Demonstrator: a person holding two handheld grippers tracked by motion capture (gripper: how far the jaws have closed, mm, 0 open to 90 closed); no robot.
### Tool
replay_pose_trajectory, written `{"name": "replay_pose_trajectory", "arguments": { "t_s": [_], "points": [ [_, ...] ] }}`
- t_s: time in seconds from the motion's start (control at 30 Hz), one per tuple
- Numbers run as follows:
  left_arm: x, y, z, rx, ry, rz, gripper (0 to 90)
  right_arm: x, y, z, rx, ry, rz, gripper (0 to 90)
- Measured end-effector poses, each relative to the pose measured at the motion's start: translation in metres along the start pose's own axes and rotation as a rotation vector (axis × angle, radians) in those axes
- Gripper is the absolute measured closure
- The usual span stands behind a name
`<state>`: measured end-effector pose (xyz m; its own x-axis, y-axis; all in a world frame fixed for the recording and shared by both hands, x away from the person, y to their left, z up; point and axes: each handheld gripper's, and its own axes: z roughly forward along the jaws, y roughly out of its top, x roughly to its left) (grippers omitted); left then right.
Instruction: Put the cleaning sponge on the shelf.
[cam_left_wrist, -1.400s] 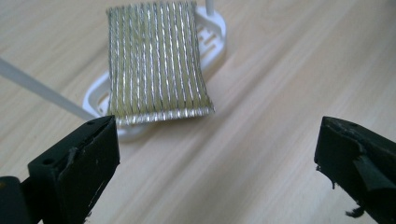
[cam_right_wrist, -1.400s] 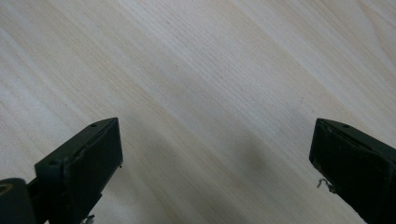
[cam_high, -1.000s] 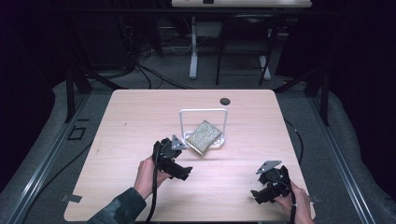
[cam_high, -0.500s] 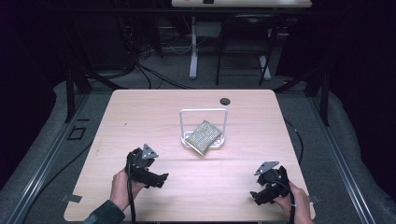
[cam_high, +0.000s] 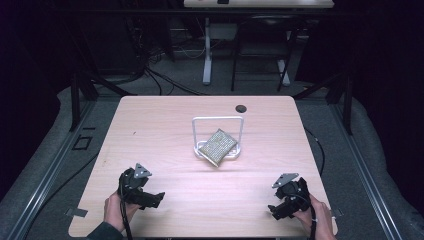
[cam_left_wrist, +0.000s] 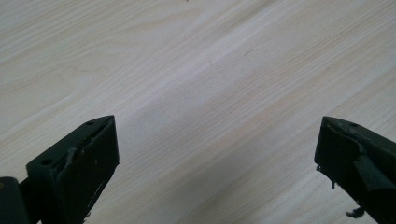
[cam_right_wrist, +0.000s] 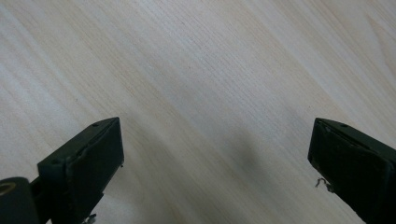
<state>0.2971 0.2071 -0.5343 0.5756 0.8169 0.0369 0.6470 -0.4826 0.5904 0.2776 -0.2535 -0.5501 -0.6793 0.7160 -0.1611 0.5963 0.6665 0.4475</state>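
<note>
A small white wire rack (cam_high: 218, 120) stands near the middle of the wooden table (cam_high: 165, 125). A speckled yellow-grey sponge (cam_high: 217, 146) leans tilted against its base. My left gripper (cam_high: 156, 198) rests near the front left edge, held by a hand, well apart from the rack. In the left gripper view my left gripper (cam_left_wrist: 215, 168) is open over bare wood. My right gripper (cam_high: 272, 210) sits near the front right corner in the other hand. The right gripper view shows my right gripper (cam_right_wrist: 215, 172) open, with nothing between the jaws.
A small dark round hole (cam_high: 241, 108) marks the table's far edge. Beyond the table are dark floor, cables (cam_high: 165, 80) and the white legs of another table (cam_high: 206, 55). A cable (cam_high: 315, 150) trails off the right side.
My left gripper has pulled back from beside the rack to the front left of the table. The right gripper has stayed put. The sponge still leans on the rack.
</note>
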Motion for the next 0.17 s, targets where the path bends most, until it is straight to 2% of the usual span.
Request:
{"name": "replay_pose_trajectory", "arguments": {
  "t_s": [0.17],
  "points": [
    [-0.0001,0.0007,0.0018,0.006,-0.005,0.001,0.0,-0.0004,-0.0001,0.0007,0.015,0.005,-0.011,2.9]
  ]
}}
